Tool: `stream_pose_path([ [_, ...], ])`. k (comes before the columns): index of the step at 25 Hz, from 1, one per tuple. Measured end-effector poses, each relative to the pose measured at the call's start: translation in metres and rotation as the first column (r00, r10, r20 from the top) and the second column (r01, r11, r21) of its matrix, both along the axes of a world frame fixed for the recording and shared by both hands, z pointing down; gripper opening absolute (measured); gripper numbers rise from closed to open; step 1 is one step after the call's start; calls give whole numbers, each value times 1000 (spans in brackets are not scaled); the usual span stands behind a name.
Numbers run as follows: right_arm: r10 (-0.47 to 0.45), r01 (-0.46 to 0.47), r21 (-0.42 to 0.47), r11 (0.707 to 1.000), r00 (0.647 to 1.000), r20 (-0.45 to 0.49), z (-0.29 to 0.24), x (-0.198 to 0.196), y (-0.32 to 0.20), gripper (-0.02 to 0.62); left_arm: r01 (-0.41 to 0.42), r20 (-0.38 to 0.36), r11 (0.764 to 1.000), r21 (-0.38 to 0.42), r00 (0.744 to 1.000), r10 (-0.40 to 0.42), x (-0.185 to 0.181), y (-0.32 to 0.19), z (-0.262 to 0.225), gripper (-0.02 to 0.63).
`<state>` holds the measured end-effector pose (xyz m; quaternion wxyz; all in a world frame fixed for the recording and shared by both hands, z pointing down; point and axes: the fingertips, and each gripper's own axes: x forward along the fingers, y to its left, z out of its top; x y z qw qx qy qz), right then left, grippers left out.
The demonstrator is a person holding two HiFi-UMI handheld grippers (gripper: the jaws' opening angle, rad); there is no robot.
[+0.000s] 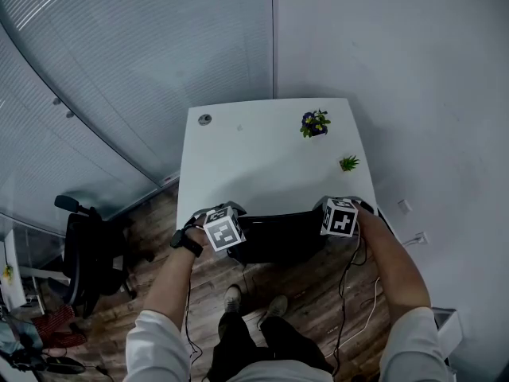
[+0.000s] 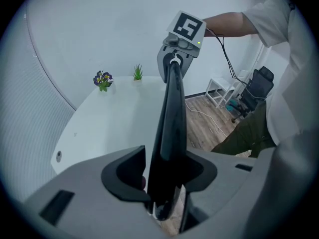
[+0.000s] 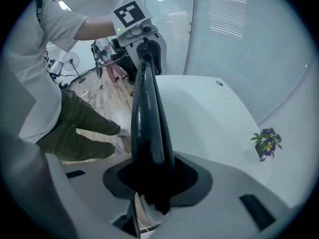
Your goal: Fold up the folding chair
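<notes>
The folding chair (image 1: 278, 237) shows in the lower middle of the head view as a dark slab standing right against the near edge of the white table (image 1: 254, 157), with the person's shoes just below it. The left gripper (image 1: 227, 233) sits at the chair's left end and the right gripper (image 1: 340, 220) at its right end, both pointing steeply down onto the top rail (image 2: 169, 113) of the backrest. In the left gripper view the rail runs up from between the jaws to the other gripper at top centre; the jaws are parted, with a thin slit showing on the rail's left side, so they look loose round it, not clamped. In the right gripper view the rail likewise lies in the dark hollow between parted jaws, with shadow on both sides of it. The seat cannot be made out from above, so how far the fold has gone is unclear; I judge this to be the stage of handling the backrest, with the grip slackened. The next move seems to call either for closing both jaws evenly on the rail to tip the back, or for lifting clear without knocking the chair off the table edge
</notes>
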<state>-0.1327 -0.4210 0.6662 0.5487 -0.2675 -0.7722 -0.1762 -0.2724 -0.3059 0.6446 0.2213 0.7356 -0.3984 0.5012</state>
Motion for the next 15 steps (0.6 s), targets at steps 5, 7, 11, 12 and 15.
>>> stream_pose_path([
  [5,13,-13,-2,1000,1000,14,0,-2,0,143,22,-5,1000,-11,1000,-22,-9,1,25,175],
  [7,15,-15,1,1000,1000,24,0,-1,0,146,37,-11,999,-3,999,-37,-4,1,12,176],
  [11,61,-60,-21,998,996,65,-1,-1,-6,161,86,-37,996,25,996,-86,-6,3,4,179],
  [12,79,-77,-27,997,993,83,0,-2,-9,164,98,-42,995,31,994,-97,-8,5,4,181],
  [15,121,-117,-37,992,985,120,1,0,-15,177,125,-53,991,47,991,-122,-11,12,4,183],
])
